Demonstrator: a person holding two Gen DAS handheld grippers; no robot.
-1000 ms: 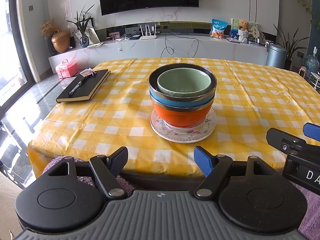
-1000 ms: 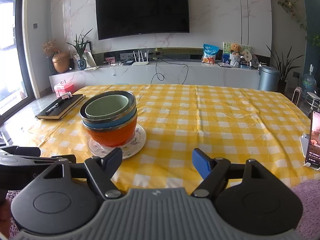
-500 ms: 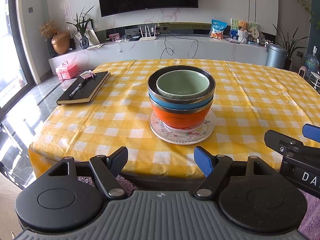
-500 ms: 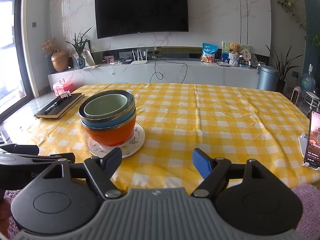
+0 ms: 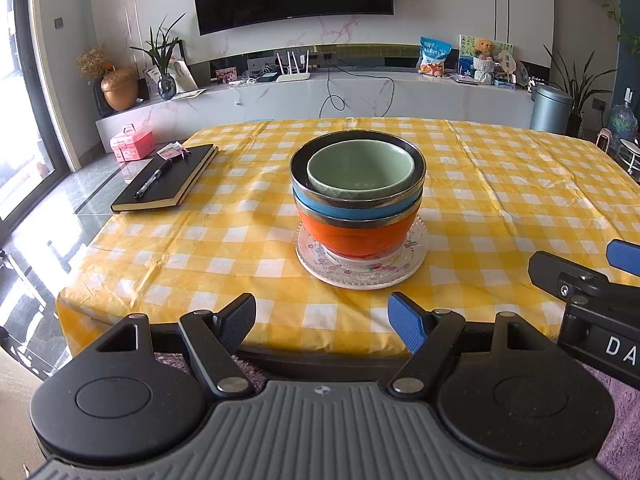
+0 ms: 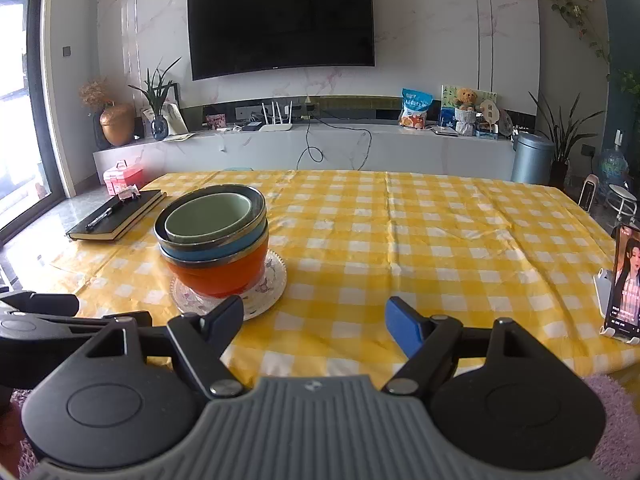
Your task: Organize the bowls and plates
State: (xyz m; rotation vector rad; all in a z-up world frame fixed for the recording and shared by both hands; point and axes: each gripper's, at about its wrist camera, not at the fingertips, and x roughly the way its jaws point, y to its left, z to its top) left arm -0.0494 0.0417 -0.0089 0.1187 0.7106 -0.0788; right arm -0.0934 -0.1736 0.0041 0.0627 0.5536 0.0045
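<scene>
Both claws, left claw (image 5: pixel 322 318) and right claw (image 6: pixel 314 320), tilt downward near the yellow checked table's (image 5: pixel 500 184) front edge, jaws wide apart and empty, short of the stacked bowls (image 5: pixel 358 196).

Bright daylight from window (image 5: pixel 16 92) at left w/ floor glare; sharp, fisheye-bent edges.

A home living room: a wall-mounted television (image 6: pixel 281 20) above a long marble console (image 6: pixel 340 146), potted plants (image 6: pixel 566 132), and a yellow-checked table (image 6: pixel 440 240).
</scene>
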